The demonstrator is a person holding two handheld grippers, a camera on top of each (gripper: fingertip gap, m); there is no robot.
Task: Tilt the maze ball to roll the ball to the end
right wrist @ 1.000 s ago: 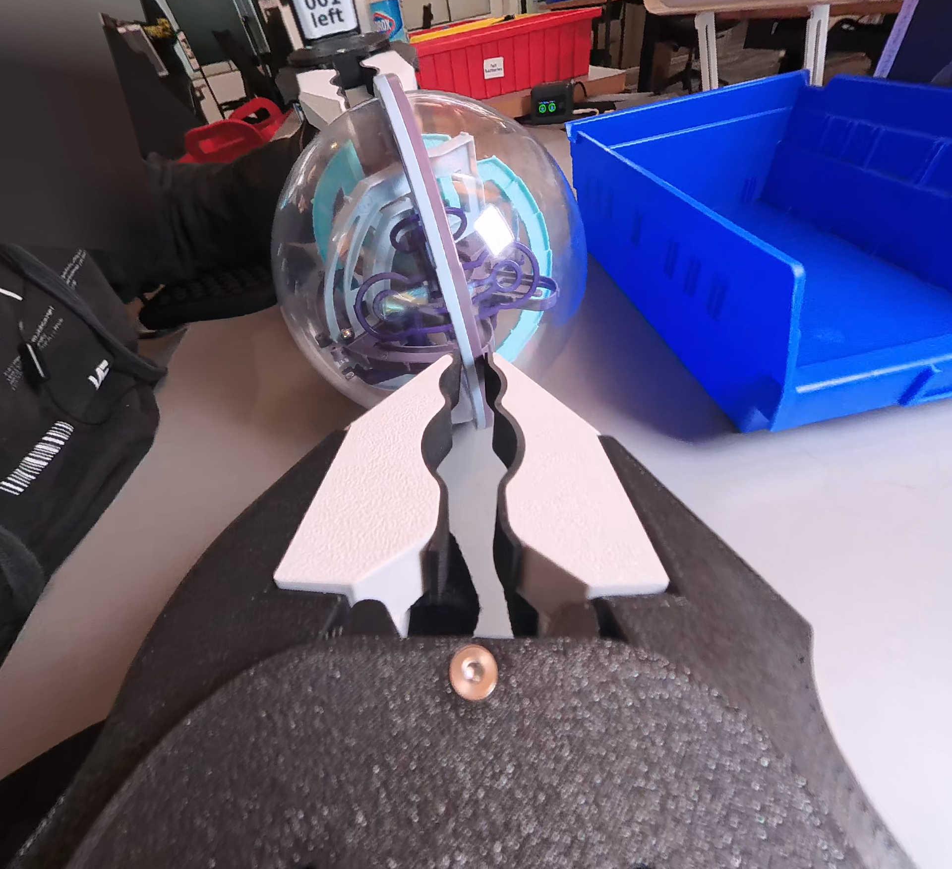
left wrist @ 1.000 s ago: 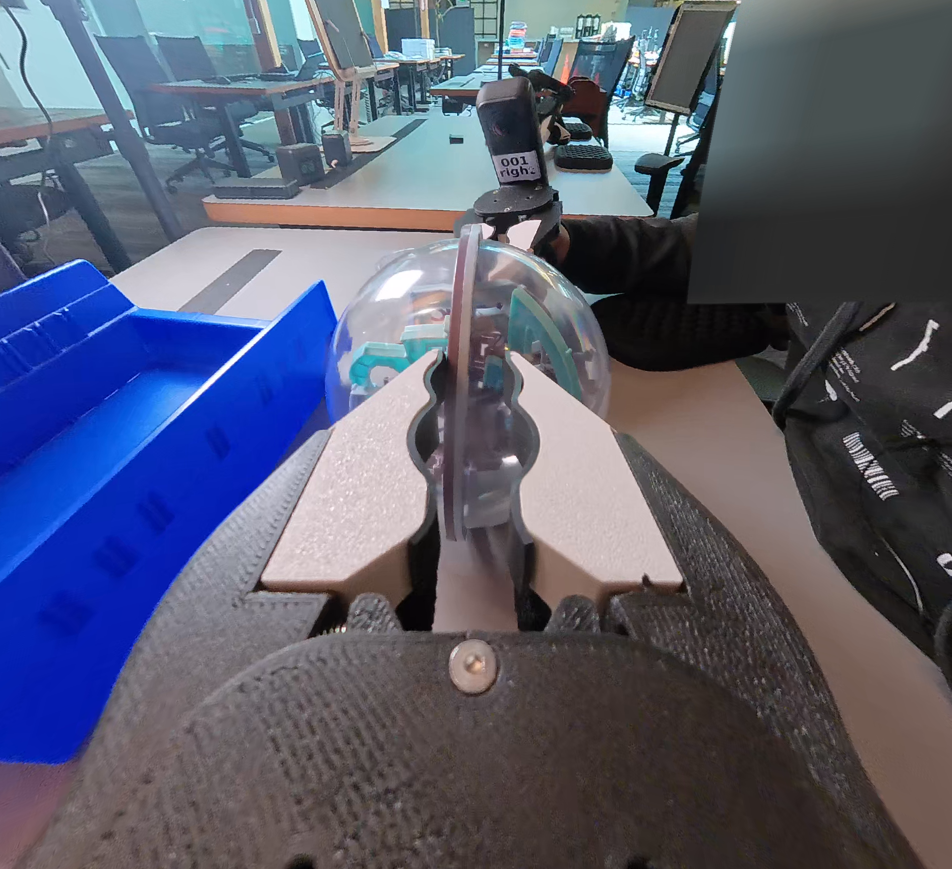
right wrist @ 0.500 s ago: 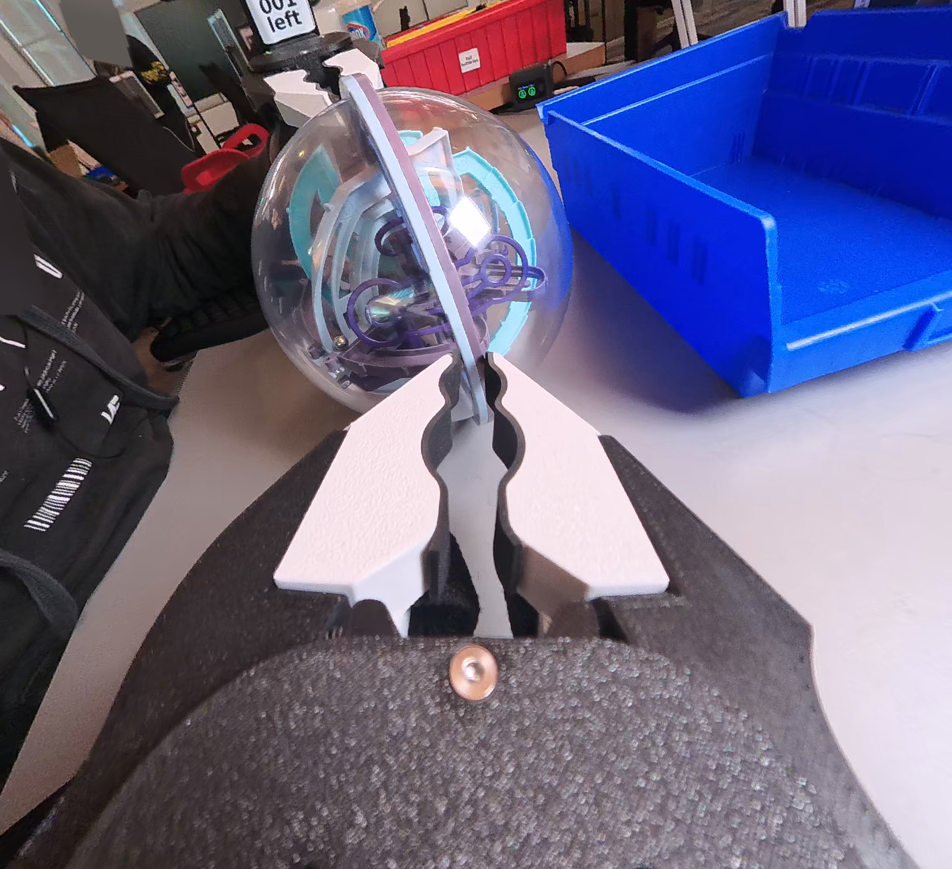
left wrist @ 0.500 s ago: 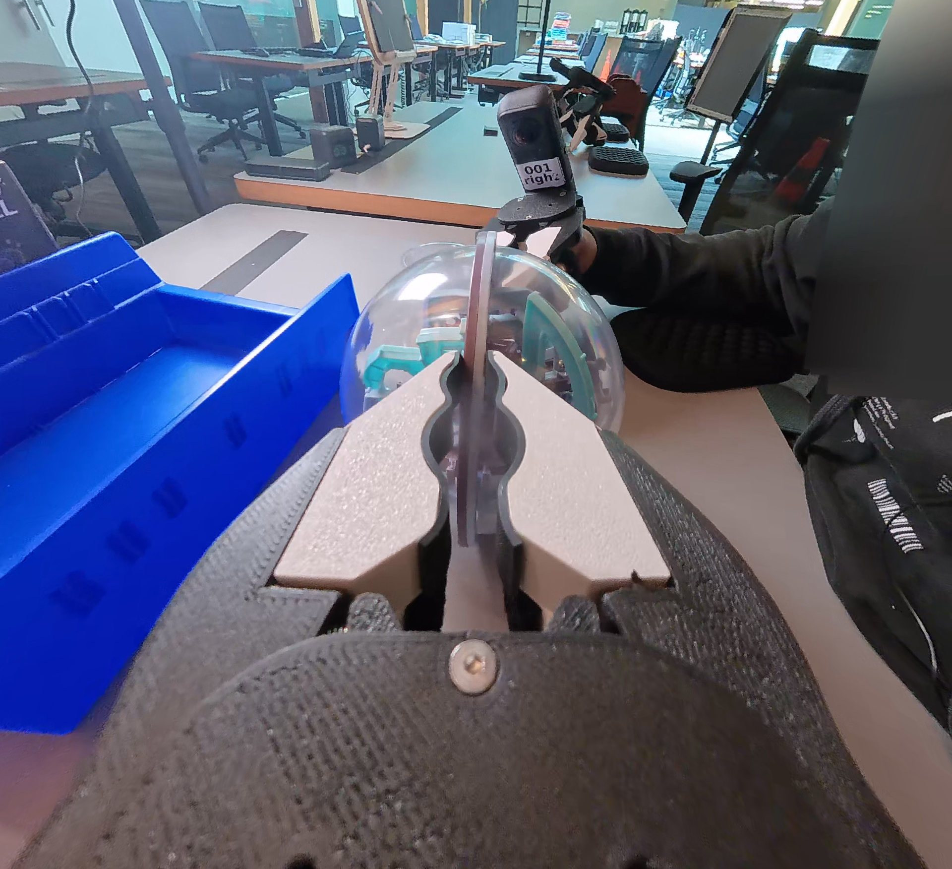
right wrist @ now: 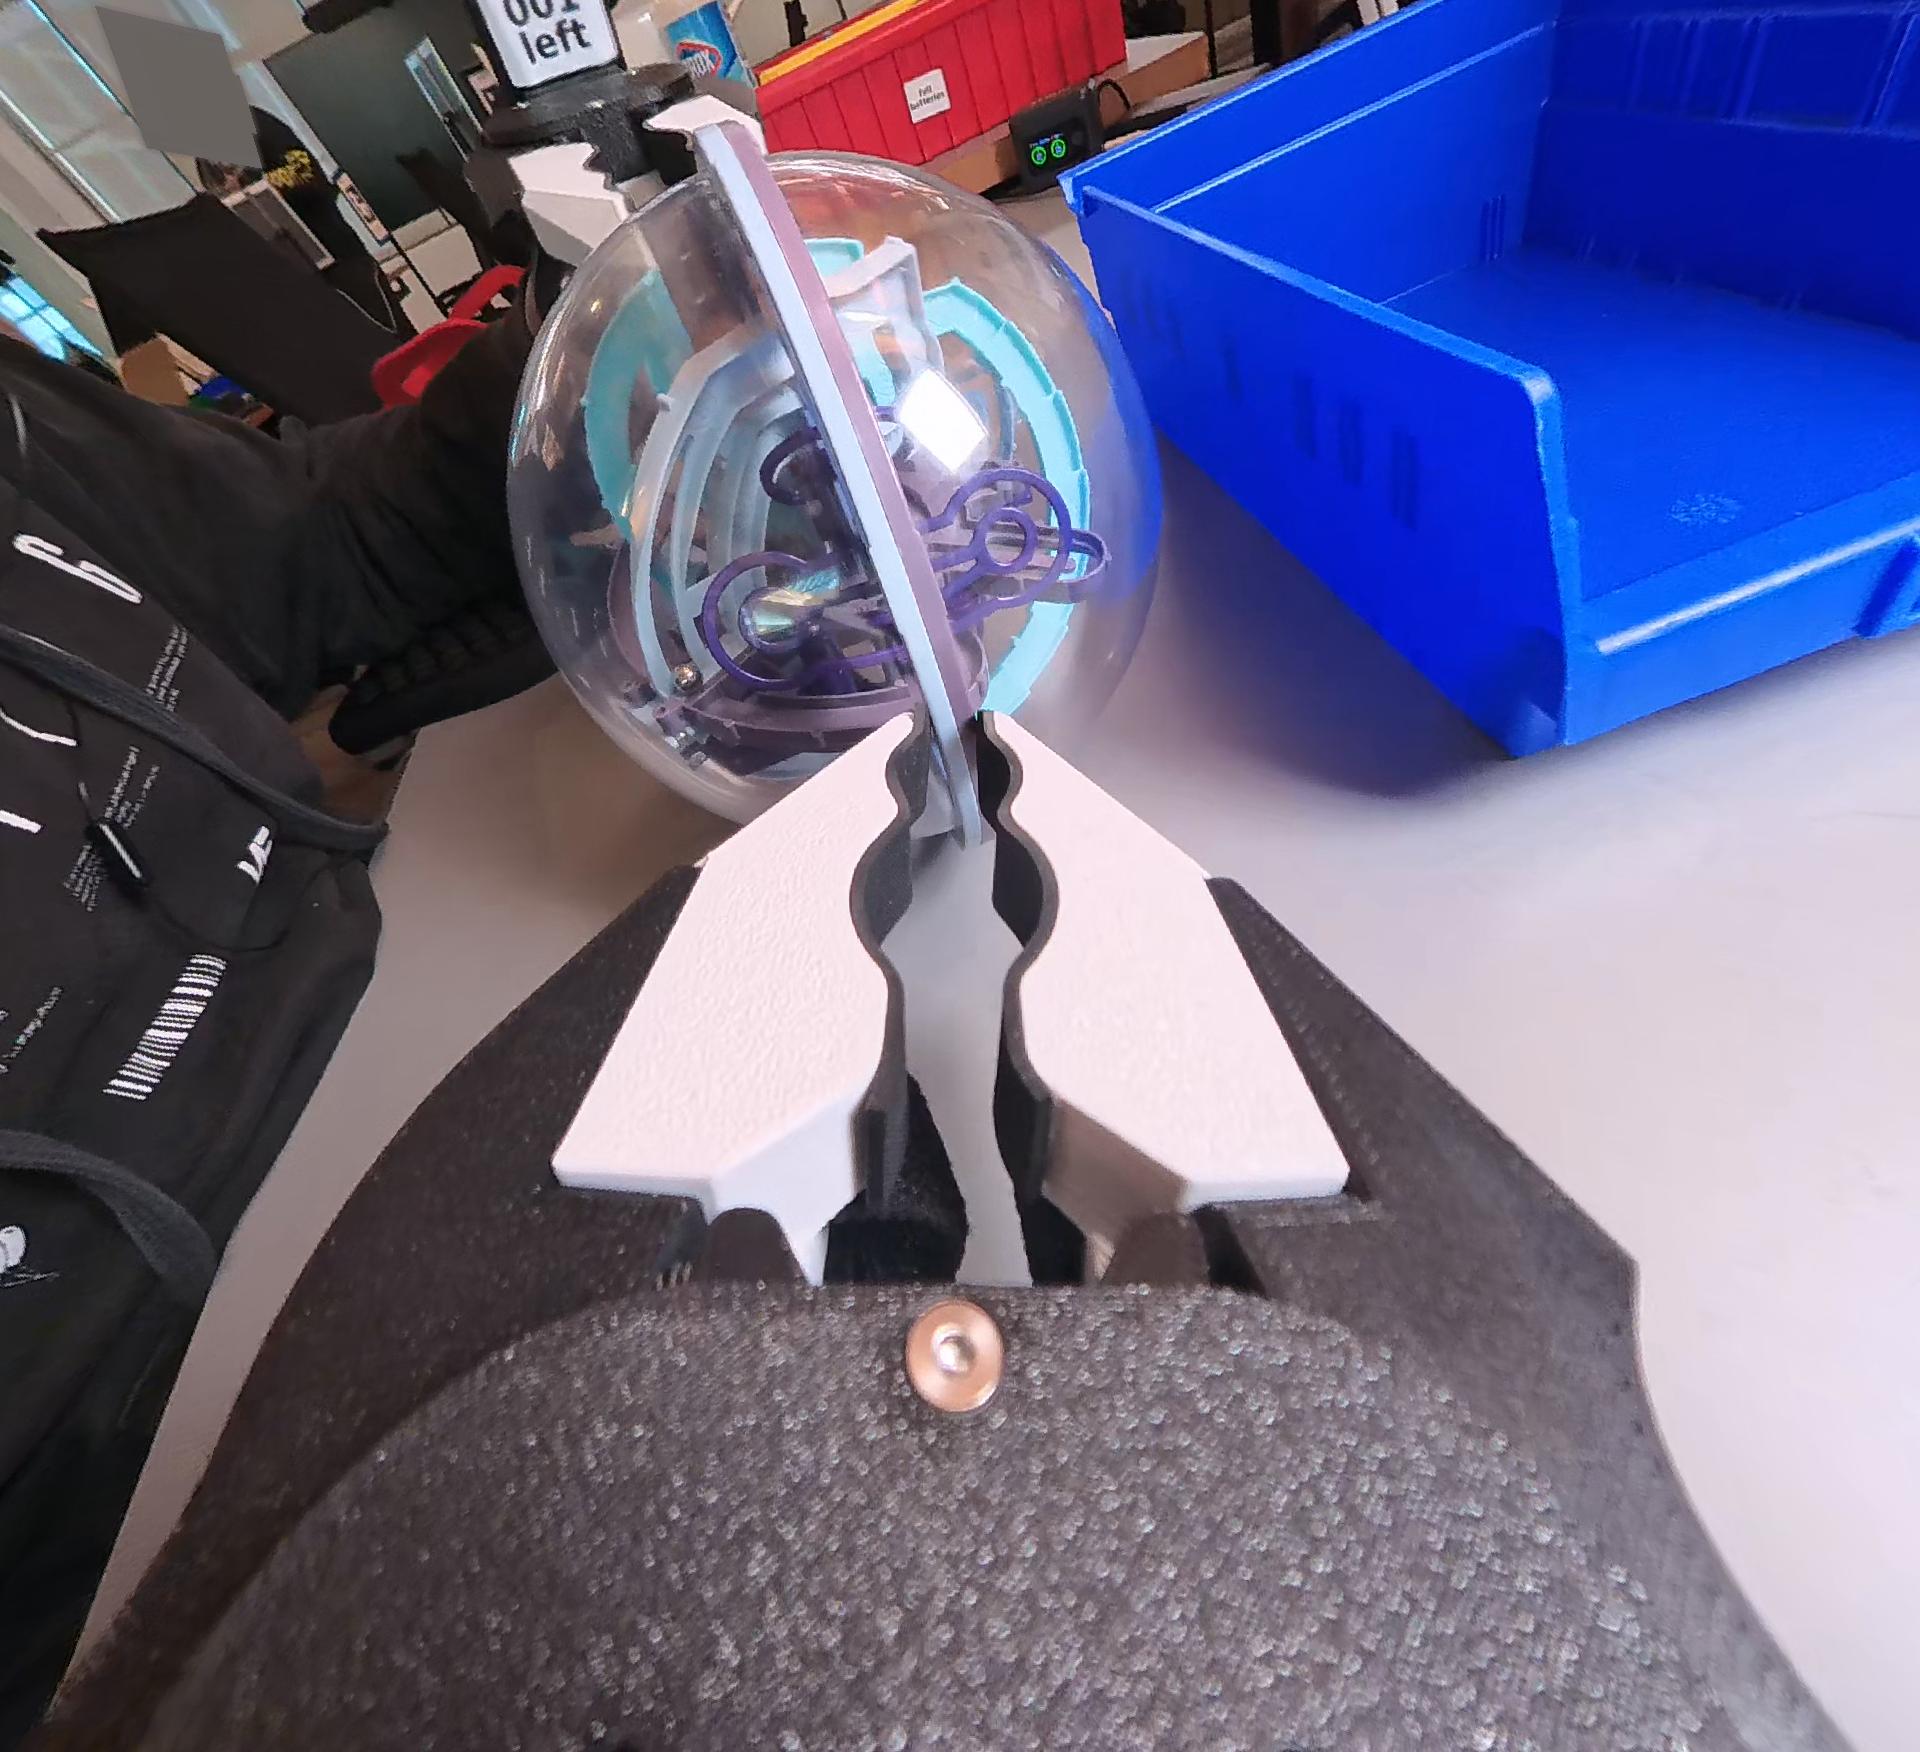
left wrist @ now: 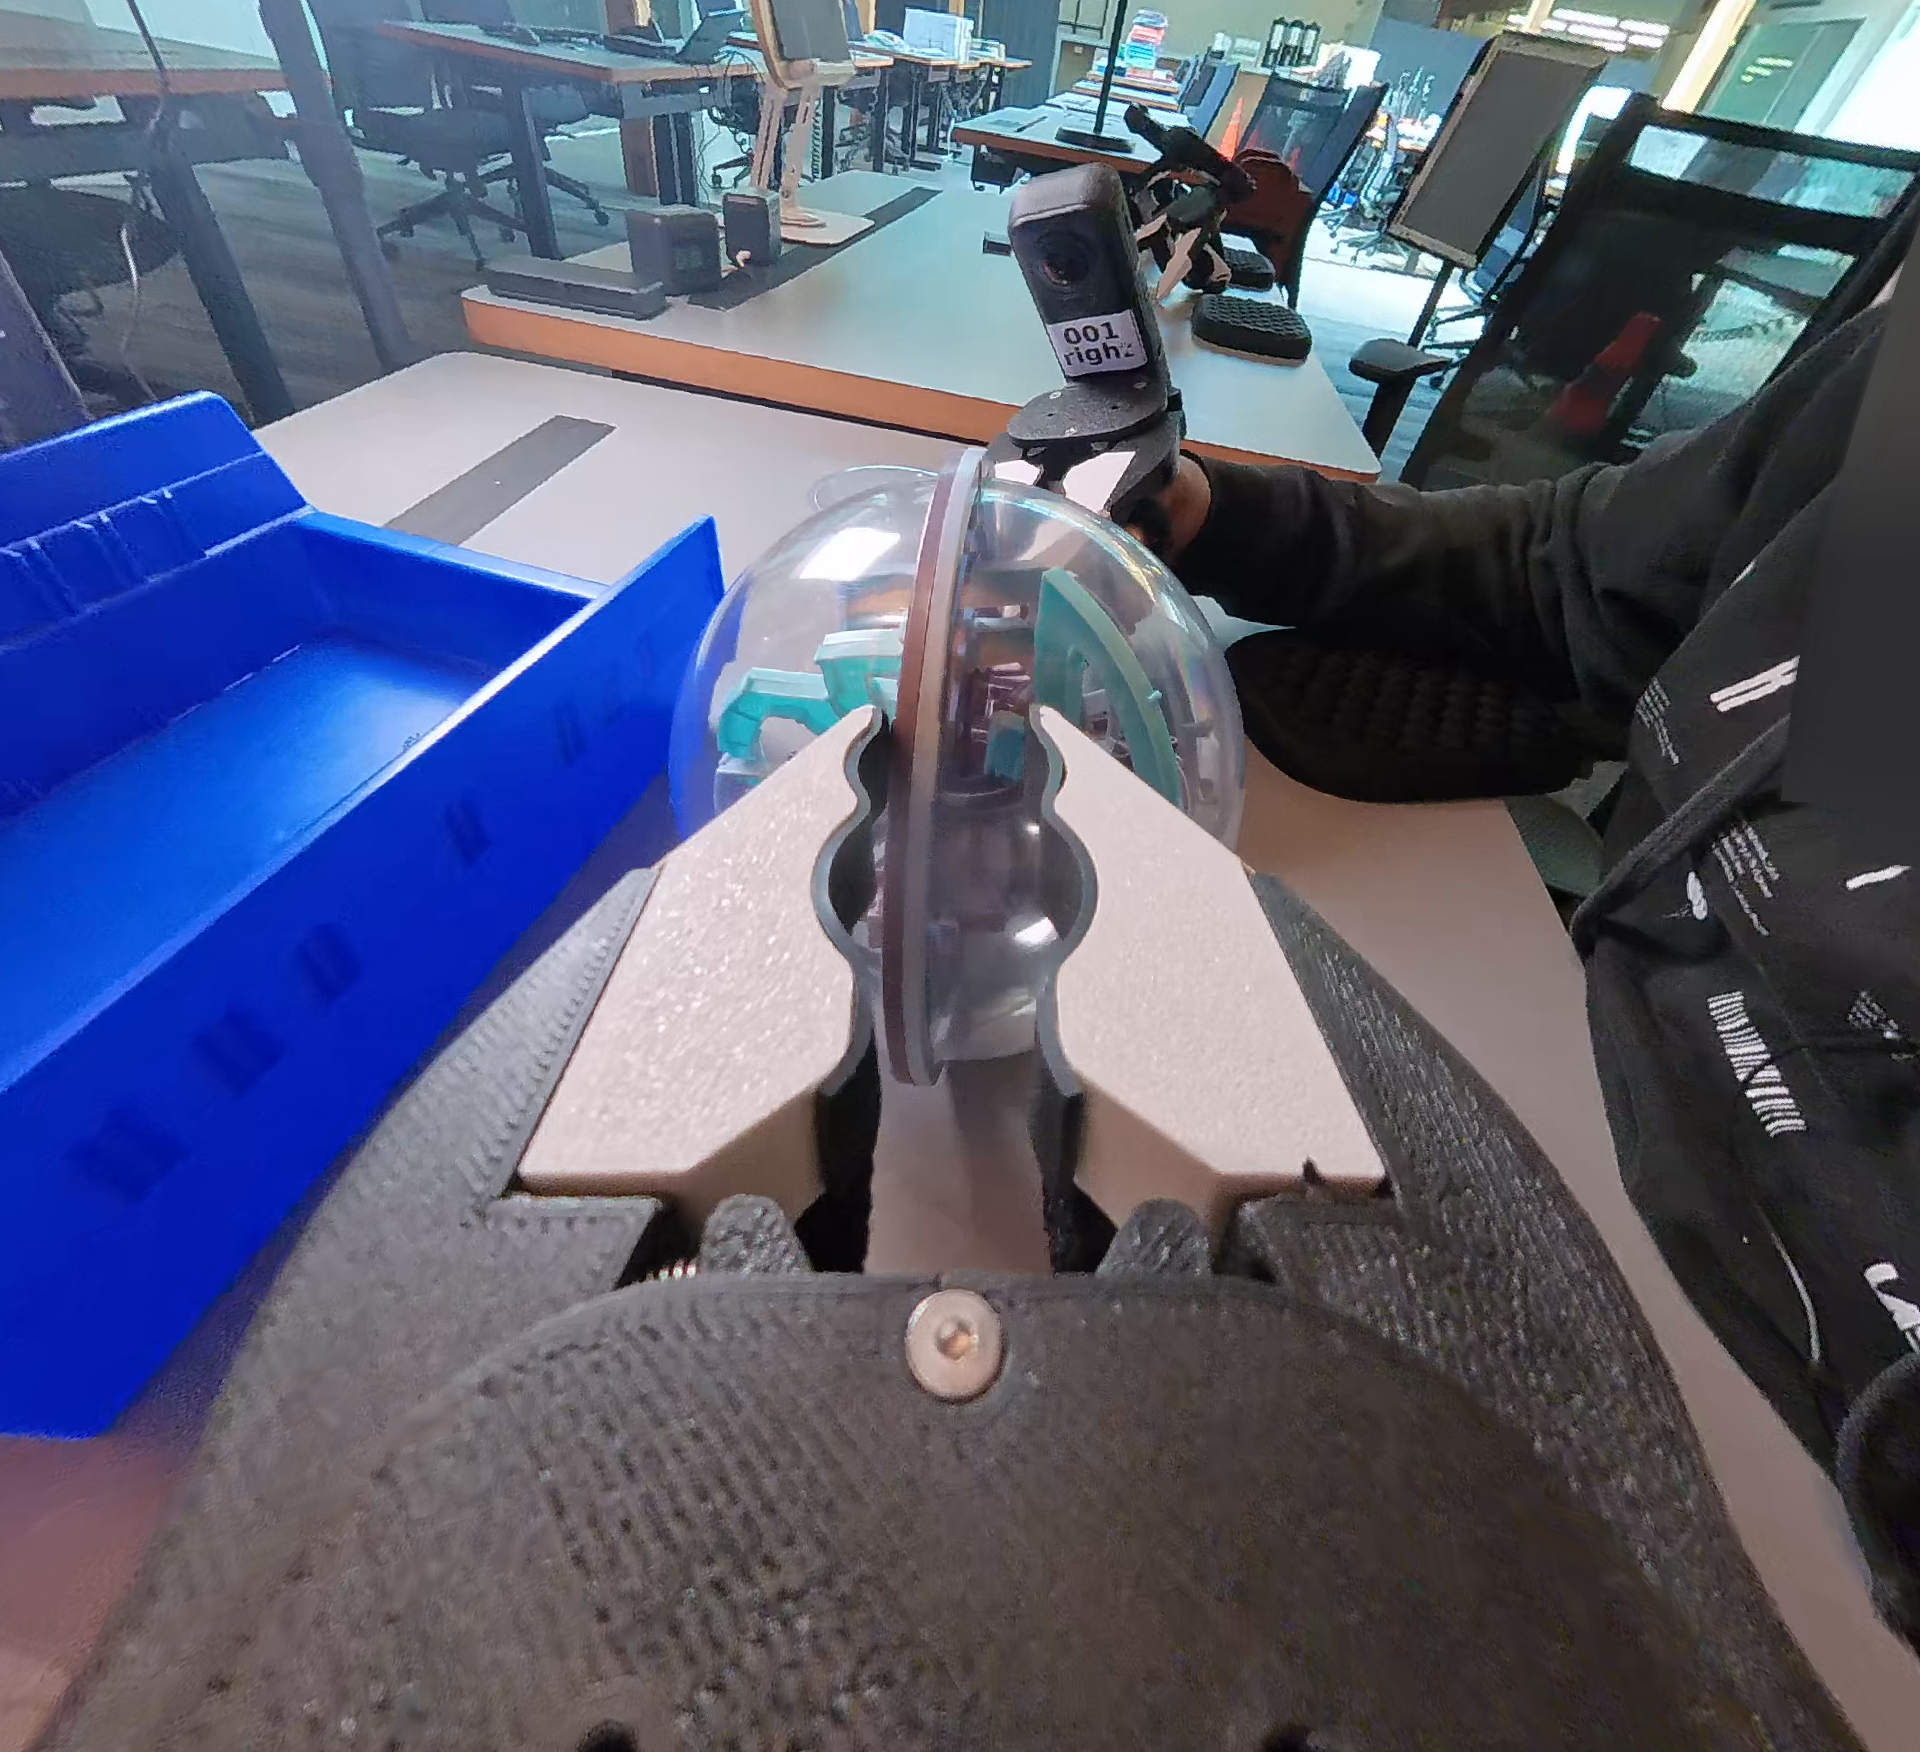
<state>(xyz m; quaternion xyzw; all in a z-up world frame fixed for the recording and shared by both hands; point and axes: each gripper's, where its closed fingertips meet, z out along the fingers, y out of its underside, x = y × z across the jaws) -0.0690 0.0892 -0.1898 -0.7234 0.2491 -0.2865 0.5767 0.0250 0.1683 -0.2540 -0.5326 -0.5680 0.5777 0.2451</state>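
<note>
The maze ball (left wrist: pixel 1101 663) is a clear sphere with teal and purple tracks inside and a flat ring around its middle. It is low over the table. My left gripper (left wrist: pixel 956 726) is shut on the ring's near edge, with some of the dome wedged between its fingers. My right gripper (right wrist: pixel 948 736) is shut on the ring at the opposite side of the maze ball (right wrist: pixel 831 476). Each gripper shows behind the ball in the other's view: the right one (left wrist: pixel 1091 476), the left one (right wrist: pixel 644 144). A small silver ball (right wrist: pixel 683 676) sits low in the tracks.
An open blue bin (left wrist: pixel 312 767) stands close beside the ball, also in the right wrist view (right wrist: pixel 1558 352). The person's dark sleeve (left wrist: pixel 1455 580) and black clothing (right wrist: pixel 156 871) are on the other side. A red bin (right wrist: pixel 956 61) stands far behind.
Both grippers have turned the ball together, so its ring leans further over in the right wrist view. The left jaws stand a little wider, with the ring deeper between them.
</note>
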